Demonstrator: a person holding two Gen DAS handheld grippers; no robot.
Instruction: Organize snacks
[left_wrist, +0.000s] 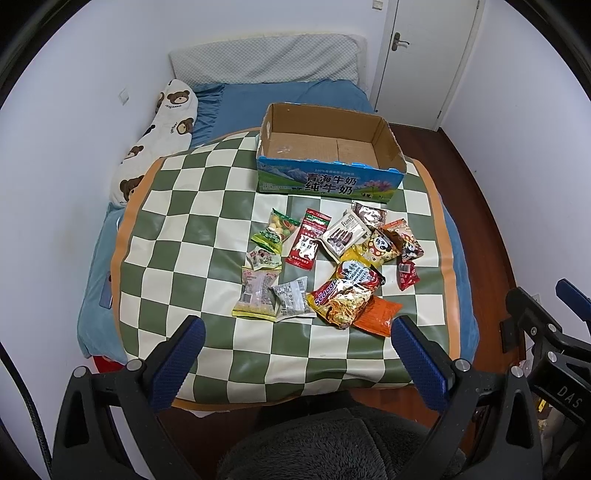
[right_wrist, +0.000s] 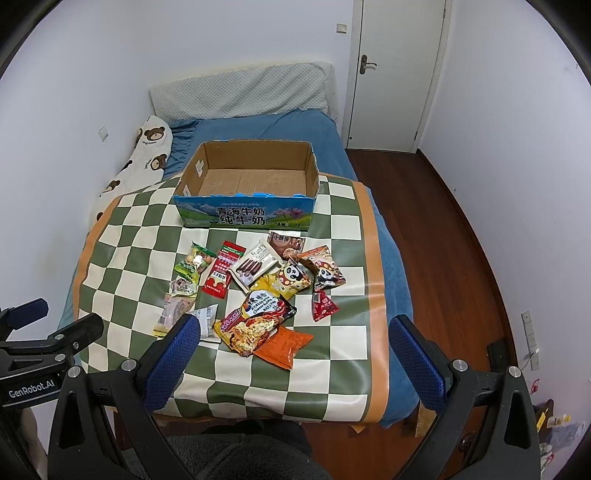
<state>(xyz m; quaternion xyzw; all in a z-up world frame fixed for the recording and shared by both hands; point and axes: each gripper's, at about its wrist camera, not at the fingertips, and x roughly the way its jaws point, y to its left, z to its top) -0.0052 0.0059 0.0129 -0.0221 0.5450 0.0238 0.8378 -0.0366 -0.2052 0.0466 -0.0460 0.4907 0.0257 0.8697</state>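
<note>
Claws: left (left_wrist: 297, 334) and right (right_wrist: 293, 332) both wide, empty.
Snacks (left_wrist: 325, 264): ahead; light, crinkly, slippery; pinch edges.
Box (left_wrist: 328, 184): beyond, empty.

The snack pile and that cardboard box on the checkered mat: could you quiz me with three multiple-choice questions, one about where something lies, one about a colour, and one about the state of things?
1. Where does the cardboard box sit relative to the snack pile?
A. Beyond it, toward the pillow
B. On the floor
C. Under the mat

2. What colour is the packet at the near edge of the pile, partly under the Sedaap noodle pack?
A. Purple
B. Orange
C. Black

3. What is the state of the box?
A. Taped shut
B. Full of snacks
C. Open and holding no snacks

Answers:
1 A, the box stands on the far side of the checkered mat.
2 B, the packet is bright orange.
3 C, its bare cardboard bottom shows. Both the left gripper and right gripper have their jaws apart, holding nothing.
</note>
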